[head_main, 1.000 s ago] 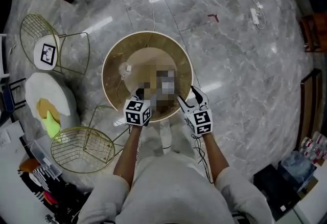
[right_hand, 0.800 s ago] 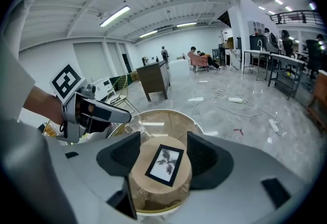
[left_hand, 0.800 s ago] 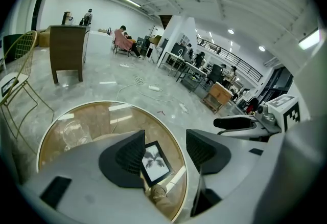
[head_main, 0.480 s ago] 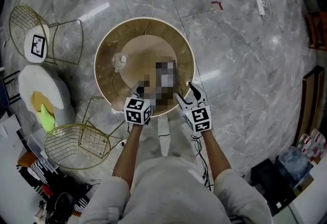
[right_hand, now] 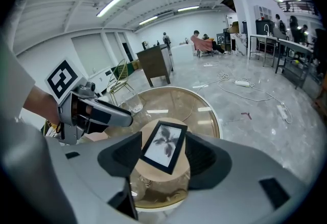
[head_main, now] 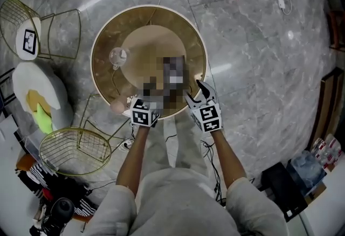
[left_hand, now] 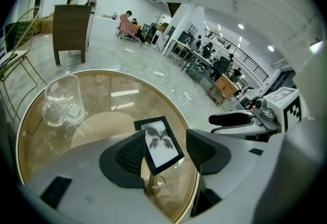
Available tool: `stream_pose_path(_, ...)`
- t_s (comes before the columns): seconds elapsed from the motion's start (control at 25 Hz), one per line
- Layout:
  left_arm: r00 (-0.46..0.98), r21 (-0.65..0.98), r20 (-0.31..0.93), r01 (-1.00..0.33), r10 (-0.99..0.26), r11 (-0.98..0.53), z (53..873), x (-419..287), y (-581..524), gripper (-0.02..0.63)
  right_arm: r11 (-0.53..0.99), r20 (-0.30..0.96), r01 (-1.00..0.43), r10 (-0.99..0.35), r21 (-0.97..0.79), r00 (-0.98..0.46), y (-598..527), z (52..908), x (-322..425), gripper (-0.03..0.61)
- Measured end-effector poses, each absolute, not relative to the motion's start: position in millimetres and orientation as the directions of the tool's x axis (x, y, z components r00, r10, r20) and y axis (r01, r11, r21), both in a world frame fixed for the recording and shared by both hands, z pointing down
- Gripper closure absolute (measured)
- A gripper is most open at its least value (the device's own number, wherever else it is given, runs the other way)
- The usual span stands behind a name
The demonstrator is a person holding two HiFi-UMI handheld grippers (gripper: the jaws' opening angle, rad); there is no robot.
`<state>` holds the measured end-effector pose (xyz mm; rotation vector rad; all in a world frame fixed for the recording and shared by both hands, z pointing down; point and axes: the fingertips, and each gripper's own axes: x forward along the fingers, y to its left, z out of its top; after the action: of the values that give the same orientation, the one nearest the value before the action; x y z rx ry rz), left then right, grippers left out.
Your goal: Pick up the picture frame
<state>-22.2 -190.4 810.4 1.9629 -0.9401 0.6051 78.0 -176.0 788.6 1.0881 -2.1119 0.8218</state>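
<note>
picture frame (left_hand: 159,143) on round glass desk (head_main: 103,41), about 4 o'clock of centre. left gripper (left_hand: 166,152) at 6 o'clock rim, jaws apart, nothing held. right gripper (right_hand: 163,156) at 5 o'clock rim, jaws apart, nothing held. glass jug (head_main: 117,57) at 9 o'clock.

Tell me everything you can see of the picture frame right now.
The picture frame is a thin black rectangle around a black-and-white leaf print. It sits on the round glass-topped table, over its tan central base, face up; lying flat or propped, I cannot tell. It shows between the open jaws of the left gripper and right gripper, neither closed on it.
</note>
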Motion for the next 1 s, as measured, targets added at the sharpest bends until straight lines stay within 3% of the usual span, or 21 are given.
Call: stream_pose_path(1.0, 0.547, 0.467, 0.763, -0.835, -0.345, -0.292, 901, -20, -204, 0.375, 0.438, 0.824, -0.863, -0.37, -0.252, -0.429, -190, 891, 76, 0.364)
